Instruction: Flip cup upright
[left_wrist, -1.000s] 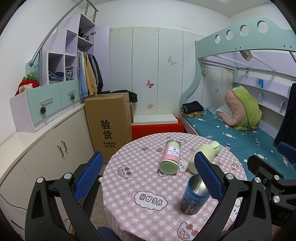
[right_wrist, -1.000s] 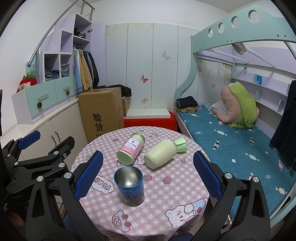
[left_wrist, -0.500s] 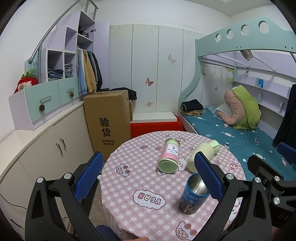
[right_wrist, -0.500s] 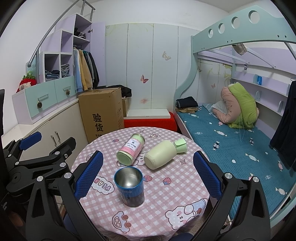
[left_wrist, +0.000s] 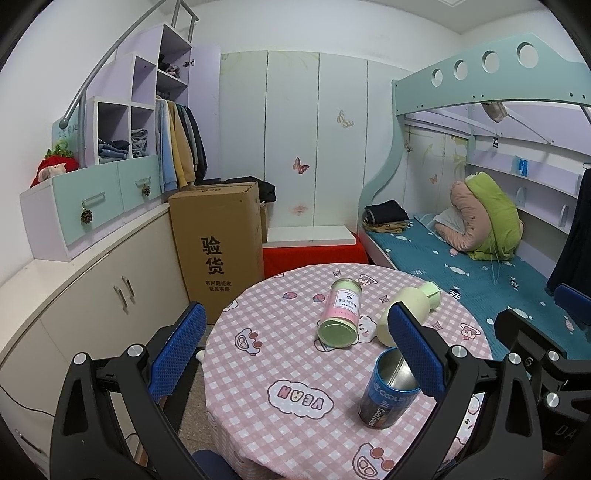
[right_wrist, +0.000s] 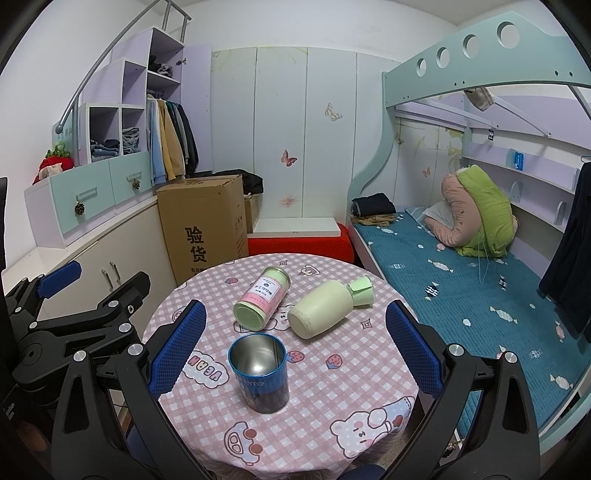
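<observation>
Child's bedroom: bunk bed (right_wrist: 461, 258), open wardrobe (right_wrist: 166, 147), butterfly wall stickers (right_wrist: 289, 158).

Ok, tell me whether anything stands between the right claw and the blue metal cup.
Nothing visible does. The blue metal cup stands upright, mouth up, just ahead of the open right claw. The pink-and-green jar and the pale green bottle lie on their sides beyond it, out of the path.

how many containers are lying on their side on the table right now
2: the pink jar at the table's middle and the green bottle touching its right. The blue cup stands upright nearer.
</observation>
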